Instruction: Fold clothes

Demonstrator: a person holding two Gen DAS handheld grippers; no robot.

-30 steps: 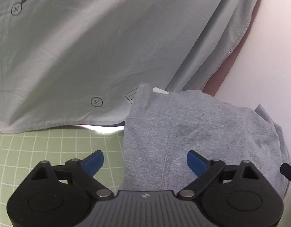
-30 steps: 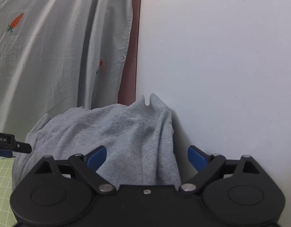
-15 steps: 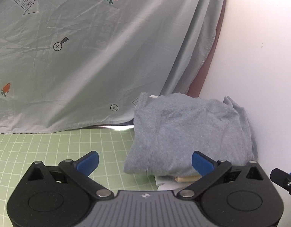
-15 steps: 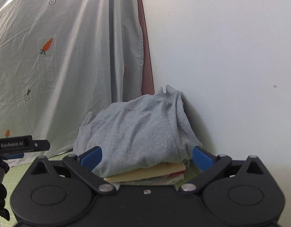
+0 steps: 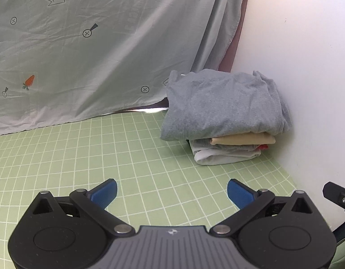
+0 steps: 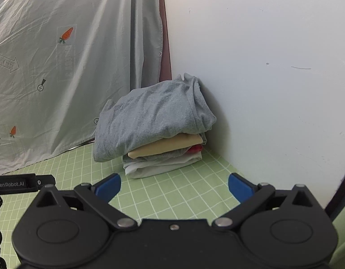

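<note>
A stack of folded clothes [image 5: 228, 134] sits in the corner on the green grid mat [image 5: 105, 157], against the white wall. A folded grey shirt [image 5: 221, 105] lies on top, over a tan piece [image 5: 241, 139], a bit of red and pale grey and white layers. My left gripper [image 5: 172, 192] is open over bare mat, well short of the stack. In the right wrist view the same stack [image 6: 163, 148] with the grey shirt [image 6: 154, 116] on top stands ahead of my right gripper [image 6: 174, 186], which is open and empty.
A pale printed sheet [image 5: 94, 51] with carrots and arrows hangs behind the mat on the left. The white wall [image 6: 262, 78] closes the right side. The left device's edge [image 6: 22, 183] shows at the right wrist view's left border.
Both grippers have pulled back from the grey shirt, which now rests on the stack. The whole stack and a wide stretch of mat have come into view.
</note>
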